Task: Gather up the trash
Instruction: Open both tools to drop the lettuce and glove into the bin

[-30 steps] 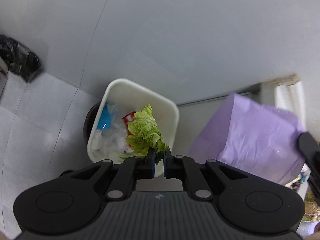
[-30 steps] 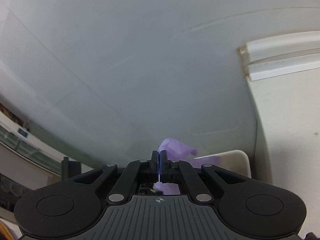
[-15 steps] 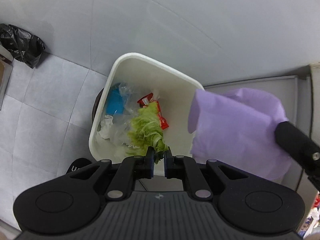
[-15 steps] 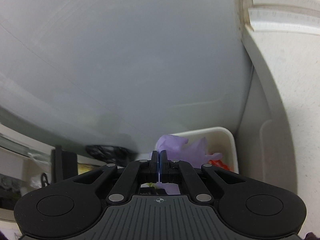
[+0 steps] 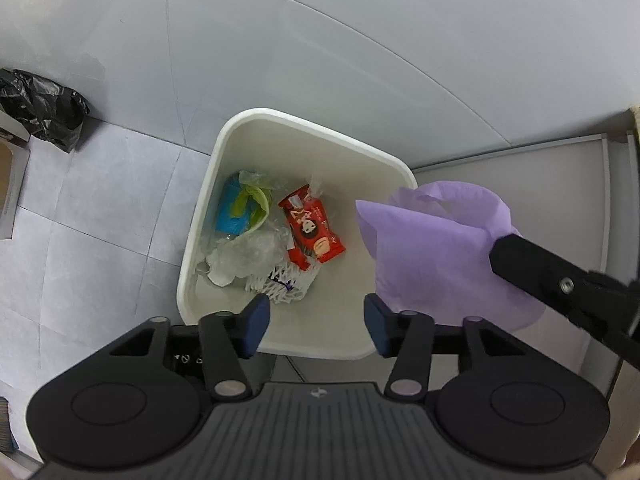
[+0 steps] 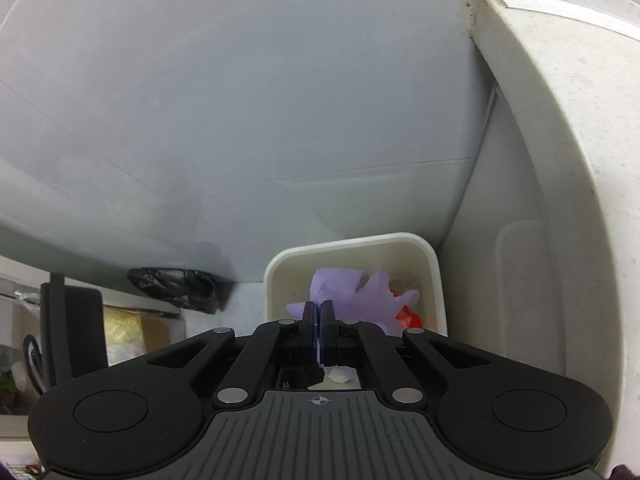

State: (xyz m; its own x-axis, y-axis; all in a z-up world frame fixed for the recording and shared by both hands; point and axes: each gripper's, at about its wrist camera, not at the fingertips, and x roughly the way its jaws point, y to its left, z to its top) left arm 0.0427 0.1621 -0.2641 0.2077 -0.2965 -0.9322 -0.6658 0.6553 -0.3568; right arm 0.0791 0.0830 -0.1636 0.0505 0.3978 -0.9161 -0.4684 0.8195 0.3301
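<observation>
Left wrist view: the left gripper [image 5: 316,330] is held over a white bin [image 5: 224,148] standing on the tiled floor [image 5: 100,208] against a grey wall [image 5: 320,40]. Its jaws have just been opening and are seen spread apart with nothing between them. A green lettuce leaf [image 5: 252,202] is seen lying inside the bin on a blue wrapper [image 5: 228,216], beside a red snack packet [image 5: 314,232], crumpled clear plastic [image 5: 252,254] and white netting [image 5: 284,286]. At the right, a purple tissue [image 5: 436,248] is pinched by the right gripper, whose finger [image 5: 560,280] is partly cut off by the frame edge; the tissue hangs over the bin's right rim. A black bag [image 5: 44,108] lies on the floor at the far left. Right wrist view: the right gripper [image 6: 319,314] is seen with its jaws clenched on the purple tissue [image 6: 360,292], which is bunched above the bin [image 6: 352,240]. Most of the bin's contents are hidden behind the tissue; only a scrap of red shows. The objects at the lower left are dim and hard to make out.
</observation>
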